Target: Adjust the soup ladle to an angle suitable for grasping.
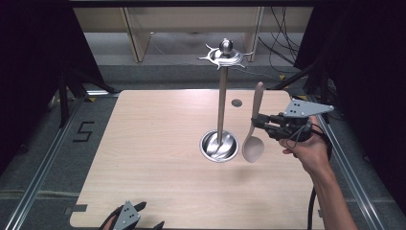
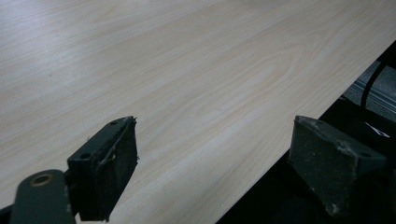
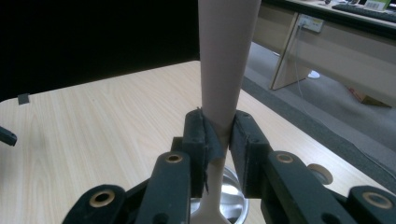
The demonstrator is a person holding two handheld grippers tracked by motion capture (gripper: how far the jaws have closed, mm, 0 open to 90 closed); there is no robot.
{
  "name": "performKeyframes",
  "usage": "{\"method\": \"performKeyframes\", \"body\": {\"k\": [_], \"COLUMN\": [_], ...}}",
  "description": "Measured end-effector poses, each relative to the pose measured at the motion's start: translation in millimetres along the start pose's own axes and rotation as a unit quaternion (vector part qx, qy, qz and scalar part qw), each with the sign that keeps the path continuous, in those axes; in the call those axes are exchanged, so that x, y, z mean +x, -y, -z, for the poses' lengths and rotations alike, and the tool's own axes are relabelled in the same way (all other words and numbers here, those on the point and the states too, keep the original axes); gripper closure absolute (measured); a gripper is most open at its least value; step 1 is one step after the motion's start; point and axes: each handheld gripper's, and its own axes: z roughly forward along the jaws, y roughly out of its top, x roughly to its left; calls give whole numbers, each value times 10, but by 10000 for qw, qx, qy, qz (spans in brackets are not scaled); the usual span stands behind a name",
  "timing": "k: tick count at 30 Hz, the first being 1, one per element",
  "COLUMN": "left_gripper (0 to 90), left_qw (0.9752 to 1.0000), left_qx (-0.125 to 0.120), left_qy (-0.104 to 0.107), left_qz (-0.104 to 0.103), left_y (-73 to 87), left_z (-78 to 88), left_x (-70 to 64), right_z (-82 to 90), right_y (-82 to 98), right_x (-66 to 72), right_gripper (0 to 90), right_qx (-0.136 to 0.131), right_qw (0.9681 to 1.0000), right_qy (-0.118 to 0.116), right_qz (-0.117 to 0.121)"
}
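On the light wooden table (image 1: 158,158) I see a metal utensil stand (image 1: 220,103) near the middle — a round shiny base (image 1: 219,145), a thin upright pole and a crown of curved hooks (image 1: 222,56) with a ball on top. A small dark round hole (image 1: 236,102) sits in the tabletop behind it, toward the far edge. Beyond the table I make out pale furniture legs and loose cables on the floor. The stand's base lies just left of the spoon's bowl, and the pole rises between me and the far edge.

My right hand (image 1: 309,151) comes in from the lower right, forearm angled up and inward, holding the right gripper (image 1: 260,120) roughly level and pointing left toward the stand. Its jaws are clenched on a pale wooden spoon (image 1: 253,129), gripping the handle about midway. The spoon hangs nearly upright, handle up, bowl down just above the table beside the base. In the right gripper view the handle (image 3: 224,65) rises straight out of the pads (image 3: 198,135), with the shiny base below.

The left gripper (image 1: 139,216) rests low at the near edge of the table — jaws spread wide, nothing between them, over the bare wood at the table's edge (image 2: 261,172).
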Motion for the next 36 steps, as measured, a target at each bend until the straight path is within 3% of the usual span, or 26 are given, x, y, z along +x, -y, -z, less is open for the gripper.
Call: {"method": "performKeyframes", "body": {"k": [9,10,11,12,15,18,21,24,26,27,31,32,34,36], "left_gripper": [149,149,149,149,149,149,149,149,149,149,149,149,149,149], "left_qw": [10000,10000,10000,10000,10000,10000,10000,10000,10000,10000,10000,10000,10000,10000], "left_qx": [-16,-24,-30,-13,3,19,11,2,20,16,2,8,33,19], "left_qy": [1,2,-5,-9,2,-1,2,12,28,23,5,3,3,5], "left_qz": [21,22,48,33,2,-1,1,18,-81,-70,11,5,-30,-39], "left_y": [0,0,2,1,-3,-1,-2,2,-3,-3,0,-1,-2,-1], "left_z": [-3,-3,-6,-2,6,0,2,-5,0,2,5,5,9,5], "left_x": [0,1,-1,0,-1,-1,-2,-1,9,7,0,0,1,0], "right_z": [-81,-84,-96,-85,-99,-96,-121,-149,-159,-168,-204,-214,-235,-253], "right_y": [-116,-124,-135,-150,-191,-237,-276,-300,-314,-318,-334,-338,-347,-352], "right_x": [-50,-41,-58,-46,-72,-74,-103,-104,-117,-107,-117,-108,-122,-116], "right_gripper": [773,773,773,773,773,773,773,773,773,773,773,773,773,773], "right_qx": [-25,-3,-68,24,-97,35,-5,16,50,85,88,140,111,128], "right_qw": [10000,10000,9999,10000,9999,10000,9999,10000,10000,10000,9999,9999,9999,9999], "right_qy": [-44,-31,50,-26,53,-11,36,50,28,-38,44,-6,2,24], "right_qz": [82,17,108,-32,89,10,98,3,61,-37,30,-46,65,16]}}
